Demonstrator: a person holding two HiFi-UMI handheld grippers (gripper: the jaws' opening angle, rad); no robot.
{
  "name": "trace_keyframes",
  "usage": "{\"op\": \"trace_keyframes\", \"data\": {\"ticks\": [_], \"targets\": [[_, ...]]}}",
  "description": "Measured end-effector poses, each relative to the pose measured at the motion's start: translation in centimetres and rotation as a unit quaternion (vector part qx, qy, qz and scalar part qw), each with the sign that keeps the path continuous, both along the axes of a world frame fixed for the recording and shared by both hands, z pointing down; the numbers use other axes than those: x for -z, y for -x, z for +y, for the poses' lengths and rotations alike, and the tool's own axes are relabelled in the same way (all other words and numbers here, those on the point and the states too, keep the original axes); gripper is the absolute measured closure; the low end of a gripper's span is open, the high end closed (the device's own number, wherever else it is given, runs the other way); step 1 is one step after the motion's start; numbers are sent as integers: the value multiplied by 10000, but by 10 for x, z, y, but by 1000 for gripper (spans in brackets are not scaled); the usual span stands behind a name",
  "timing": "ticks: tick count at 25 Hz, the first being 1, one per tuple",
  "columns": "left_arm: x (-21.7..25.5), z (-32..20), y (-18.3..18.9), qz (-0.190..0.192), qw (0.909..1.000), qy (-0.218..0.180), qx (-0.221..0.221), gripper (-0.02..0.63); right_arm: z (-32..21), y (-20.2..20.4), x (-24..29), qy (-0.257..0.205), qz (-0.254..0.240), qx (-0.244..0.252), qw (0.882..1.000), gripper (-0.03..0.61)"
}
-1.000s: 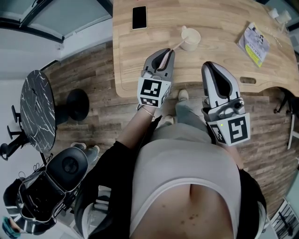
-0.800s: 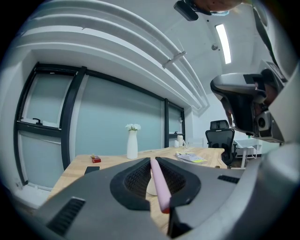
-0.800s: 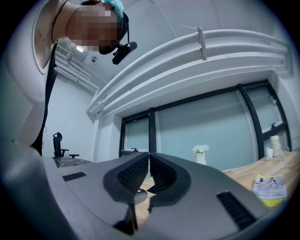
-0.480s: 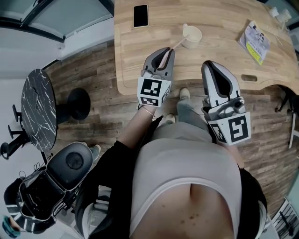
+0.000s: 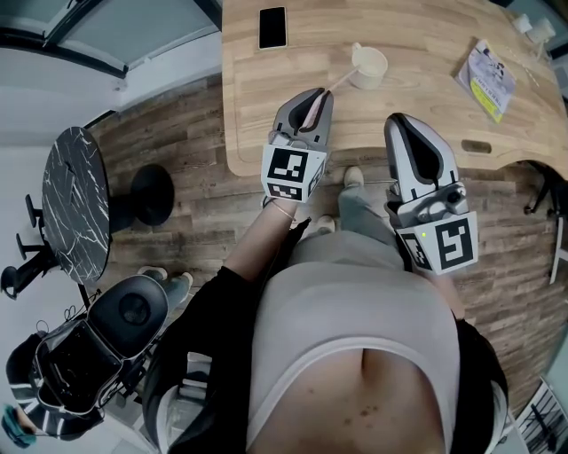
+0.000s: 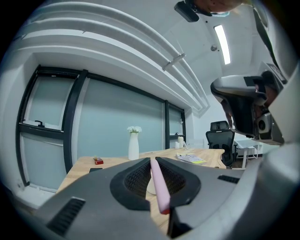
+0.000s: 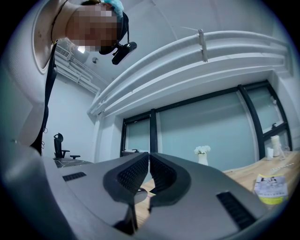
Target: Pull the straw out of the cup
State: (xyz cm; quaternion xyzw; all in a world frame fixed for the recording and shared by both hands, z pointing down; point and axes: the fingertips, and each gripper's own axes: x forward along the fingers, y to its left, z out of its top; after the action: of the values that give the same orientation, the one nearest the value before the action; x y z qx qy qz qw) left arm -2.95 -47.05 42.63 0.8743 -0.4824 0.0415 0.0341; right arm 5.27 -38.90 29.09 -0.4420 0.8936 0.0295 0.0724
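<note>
A pink straw (image 5: 330,87) slants from my left gripper (image 5: 318,92) up to the left rim of a cream cup (image 5: 369,68) on the wooden table (image 5: 426,115). In the left gripper view the jaws are shut on the pink straw (image 6: 158,187), with the cream cup (image 6: 150,186) partly showing behind them. Whether the straw's far end is inside the cup I cannot tell. My right gripper (image 5: 401,121) hovers at the table's near edge, right of the left one. In the right gripper view the right gripper (image 7: 148,155) has its jaws closed together with nothing between them.
A black phone (image 5: 272,27) lies far left on the table and a booklet (image 5: 486,78) far right. A white vase with flowers (image 6: 133,145) stands at the table's back. A round marble side table (image 5: 75,208) and an office chair (image 5: 124,319) stand on the floor to the left.
Both grippers stay where they were, the left still shut on the straw. Only the head view has drifted a little, so the table sits slightly further right.
</note>
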Motion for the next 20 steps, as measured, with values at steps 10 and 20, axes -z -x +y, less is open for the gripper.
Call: {"op": "trace_keyframes", "data": {"ticks": [10, 20], "targets": [[3, 7, 0, 30, 10000, -63, 15, 577, 8, -2, -2, -31, 7, -26, 10000, 548], [15, 17, 6, 80, 9998, -172, 43, 577, 14, 4, 0, -15, 9, 80, 10000, 547]]}}
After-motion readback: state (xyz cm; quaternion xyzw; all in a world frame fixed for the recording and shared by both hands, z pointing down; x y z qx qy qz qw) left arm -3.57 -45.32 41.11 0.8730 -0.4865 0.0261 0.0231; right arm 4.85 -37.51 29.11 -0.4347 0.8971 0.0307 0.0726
